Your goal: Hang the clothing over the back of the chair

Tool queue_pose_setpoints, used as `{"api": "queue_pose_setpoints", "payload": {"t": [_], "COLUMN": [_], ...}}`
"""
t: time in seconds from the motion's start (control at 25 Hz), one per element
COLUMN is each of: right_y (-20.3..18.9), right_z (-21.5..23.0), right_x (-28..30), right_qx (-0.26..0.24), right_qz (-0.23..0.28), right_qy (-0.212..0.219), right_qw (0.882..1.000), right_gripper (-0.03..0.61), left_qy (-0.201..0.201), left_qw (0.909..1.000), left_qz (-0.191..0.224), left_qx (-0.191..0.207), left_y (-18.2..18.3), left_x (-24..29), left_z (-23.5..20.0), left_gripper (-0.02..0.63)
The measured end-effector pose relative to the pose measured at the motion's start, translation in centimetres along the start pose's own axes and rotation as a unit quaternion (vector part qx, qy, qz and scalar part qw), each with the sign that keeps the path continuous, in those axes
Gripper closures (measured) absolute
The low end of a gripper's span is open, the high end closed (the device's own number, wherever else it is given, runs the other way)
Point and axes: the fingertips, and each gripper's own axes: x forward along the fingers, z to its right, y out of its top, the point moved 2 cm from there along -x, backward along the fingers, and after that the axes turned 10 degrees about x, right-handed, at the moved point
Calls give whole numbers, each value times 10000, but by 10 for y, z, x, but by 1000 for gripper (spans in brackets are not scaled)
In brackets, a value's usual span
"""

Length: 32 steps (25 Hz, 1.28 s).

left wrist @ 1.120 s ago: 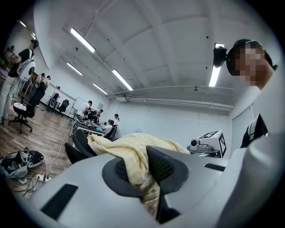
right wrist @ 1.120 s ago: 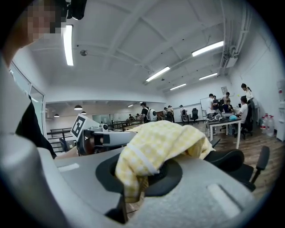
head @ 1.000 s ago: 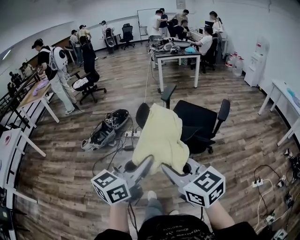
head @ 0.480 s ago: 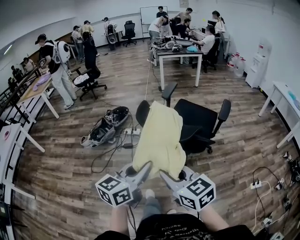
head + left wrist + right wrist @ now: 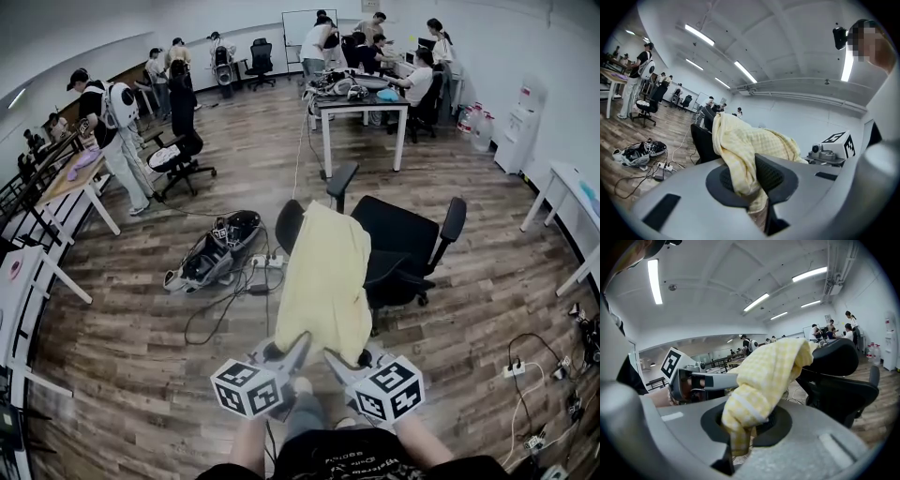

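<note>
The yellow checked garment [image 5: 326, 281] lies draped over the backrest of the black office chair [image 5: 405, 246]. Its upper end is folded across the top edge, and the long lower part hangs down the rear face toward the person. Both bottom corners are pinched. The left tool [image 5: 300, 343] is clenched on the hem at the cloth's lower left, and the left gripper view shows a bunched fold squeezed between its pads. The right tool [image 5: 331, 357] is clamped the same way on a wad of fabric at the lower right, with a short tail of cloth poking out below its jaws. The two tools sit close together, just behind the chair and low, their tips angled inward toward each other. The chair stands on the wooden floor [image 5: 141, 375] with its seat facing away from the person. To its left, well apart from the garment, what looks like an open backpack [image 5: 214, 255] lies beside a power strip [image 5: 266, 263] and loose cables. Farther back stands a white worktop [image 5: 360, 101] loaded with gear, with several people around it. How far the cloth reaches down the front of the backrest cannot be made out.
</note>
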Motion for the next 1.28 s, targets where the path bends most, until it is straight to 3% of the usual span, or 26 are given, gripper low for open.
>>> {"api": "queue_pose_setpoints", "payload": {"t": [0.2,0.44,0.68,0.96,1.28], "right_y": [-15,-29,-40,-49,-56], "right_z": [15,35,53,68,84], "right_x": [10,19,30,41,49], "right_qx": [220,568,827,1041,947], "right_qz": [-146,-255,-309,-351,-373], "right_qy": [-188,-332,-435,-489,-811], "right_qw": [9995,9975,9951,9927,9915], "right_gripper": [538,538,538,538,535], "left_qy": [325,430,451,430,441], "left_qw": [9992,9975,9964,9970,9970], "left_qz": [-192,-394,-619,-489,-585], "left_qx": [-99,-395,-376,-419,-236], "left_y": [-20,-39,-52,-65,-74], "left_x": [12,26,38,46,60], "left_z": [-8,-15,-23,-31,-36], "left_gripper": [574,574,574,574,574]}}
